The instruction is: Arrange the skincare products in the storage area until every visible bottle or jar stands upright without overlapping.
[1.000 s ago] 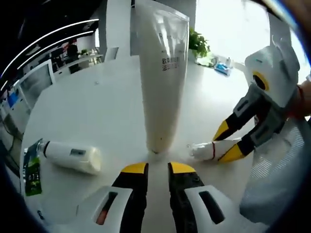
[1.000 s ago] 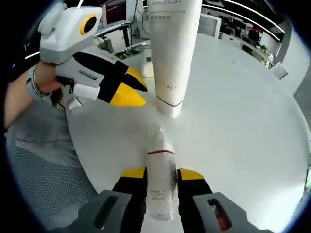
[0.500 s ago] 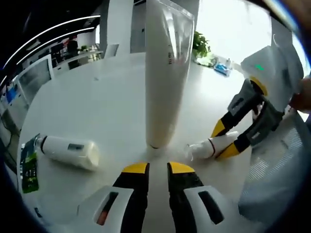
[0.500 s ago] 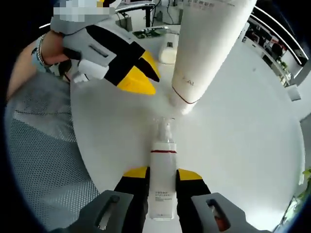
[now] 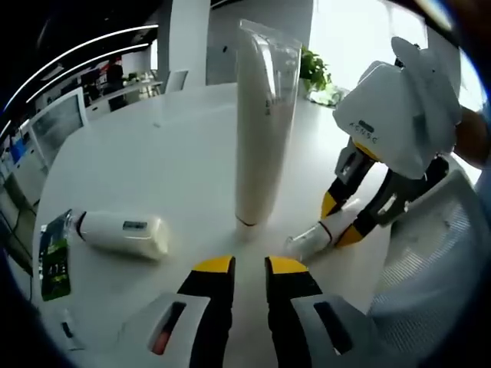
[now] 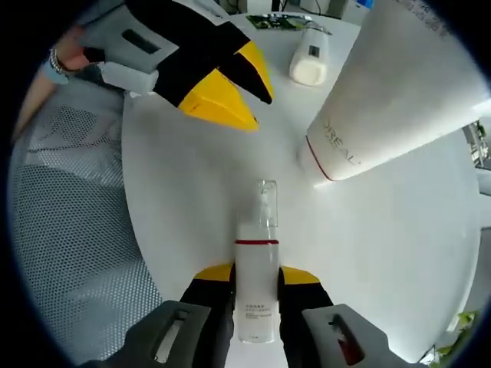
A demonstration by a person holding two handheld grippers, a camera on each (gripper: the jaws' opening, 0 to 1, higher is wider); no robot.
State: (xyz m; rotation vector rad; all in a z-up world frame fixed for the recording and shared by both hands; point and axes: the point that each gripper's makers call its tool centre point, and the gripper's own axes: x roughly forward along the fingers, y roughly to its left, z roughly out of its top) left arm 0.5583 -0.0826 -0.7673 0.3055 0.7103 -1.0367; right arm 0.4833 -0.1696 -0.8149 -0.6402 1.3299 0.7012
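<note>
While the tall tube (image 5: 257, 138) stands upright, right gripper (image 6: 255, 274) clamps the spray bottle (image 6: 256, 291) beside it; left gripper (image 5: 249, 265) jaws narrow, empty.

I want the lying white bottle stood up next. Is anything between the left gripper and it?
Nothing visible. In the left gripper view the stubby white bottle lies on its side on the white table, left of the left gripper, with bare tabletop between.

Both claws: white shells, black jaws with yellow tips; beaded bracelet (image 6: 55, 63).
</note>
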